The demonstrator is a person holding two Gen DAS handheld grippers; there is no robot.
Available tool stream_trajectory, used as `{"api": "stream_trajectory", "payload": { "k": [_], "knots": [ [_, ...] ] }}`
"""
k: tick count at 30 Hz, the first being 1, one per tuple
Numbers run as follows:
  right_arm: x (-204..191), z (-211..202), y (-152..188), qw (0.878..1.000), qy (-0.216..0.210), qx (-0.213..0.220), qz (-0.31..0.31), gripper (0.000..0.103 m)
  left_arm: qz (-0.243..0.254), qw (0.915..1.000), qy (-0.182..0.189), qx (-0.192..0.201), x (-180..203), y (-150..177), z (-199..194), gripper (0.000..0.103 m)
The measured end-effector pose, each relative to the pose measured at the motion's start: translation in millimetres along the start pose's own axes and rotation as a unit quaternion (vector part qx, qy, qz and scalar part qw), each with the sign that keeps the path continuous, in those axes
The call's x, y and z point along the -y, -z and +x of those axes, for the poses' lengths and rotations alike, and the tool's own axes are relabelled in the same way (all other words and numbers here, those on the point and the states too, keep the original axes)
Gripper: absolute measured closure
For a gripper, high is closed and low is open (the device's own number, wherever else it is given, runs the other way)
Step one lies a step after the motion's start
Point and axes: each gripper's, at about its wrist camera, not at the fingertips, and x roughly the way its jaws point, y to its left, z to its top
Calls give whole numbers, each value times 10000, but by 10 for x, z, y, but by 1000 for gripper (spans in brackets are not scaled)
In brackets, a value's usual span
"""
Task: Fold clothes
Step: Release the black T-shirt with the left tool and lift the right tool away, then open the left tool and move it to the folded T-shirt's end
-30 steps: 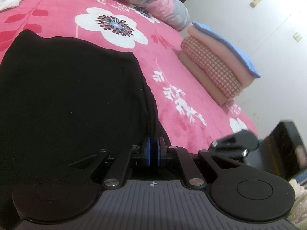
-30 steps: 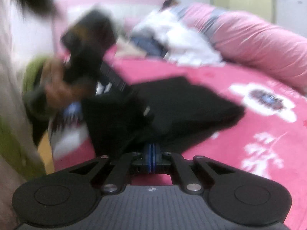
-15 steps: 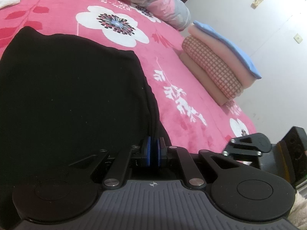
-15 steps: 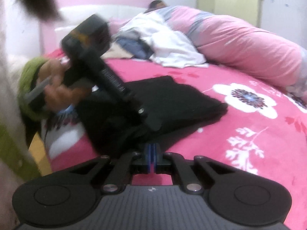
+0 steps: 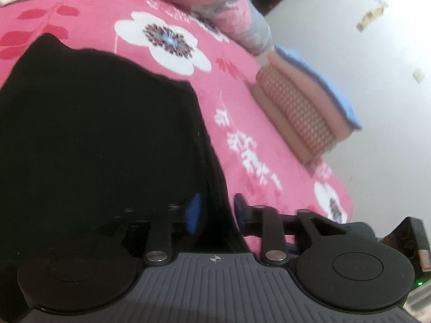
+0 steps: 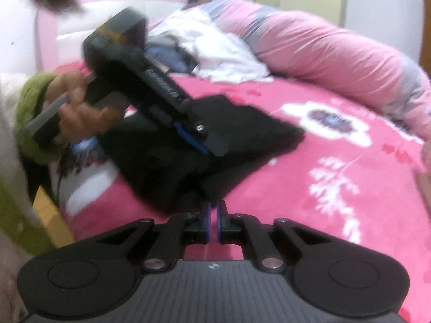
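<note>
Black garment (image 5: 94,134) folded flat; left hand-held gripper (image 5: 215,212) just opening astride edge; right (image 6: 214,219) closed, empty.

Left hand-held gripper (image 5: 214,216): black linkage arms, blue pads, silver screws, ribbed grey housing; green sleeve (image 6: 32,102).

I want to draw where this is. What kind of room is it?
Most likely a bedroom. A bed with a pink flowered blanket fills the view, a long pink bolster lies along its far side, and a stack of folded clothes sits at its edge beside a black garment being folded.
</note>
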Motion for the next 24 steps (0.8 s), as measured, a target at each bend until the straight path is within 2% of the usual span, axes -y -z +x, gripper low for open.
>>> {"api": "stream_trajectory", "payload": {
  "k": [2,5,9,13,18,21,23,24],
  "knots": [
    [4,18,-52,9999,82,117,31,99,-32,9998,64,166,22,9,-96,70],
    [-39,136,-90,9998,138,72,-93,99,-14,9995,50,314,41,29,-245,69],
    [-9,117,-51,9979,620,-166,125,98,107,9986,-121,498,20,95,-462,69],
    [-52,-123,-135,9938,965,157,521,98,339,9967,-464,571,-17,225,-588,68],
    [-448,-25,-419,9956,540,727,260,98,400,9934,-825,693,-90,379,-736,68],
    [-637,230,-407,9983,372,431,-78,98,565,9886,-999,972,-113,435,-888,68],
    [-604,376,-240,9974,706,1,-154,98,567,9868,-1090,1059,-192,459,-954,68],
    [-515,399,-117,9959,893,-158,34,98,566,9858,-1133,1100,-231,471,-987,68]
  ]
}}
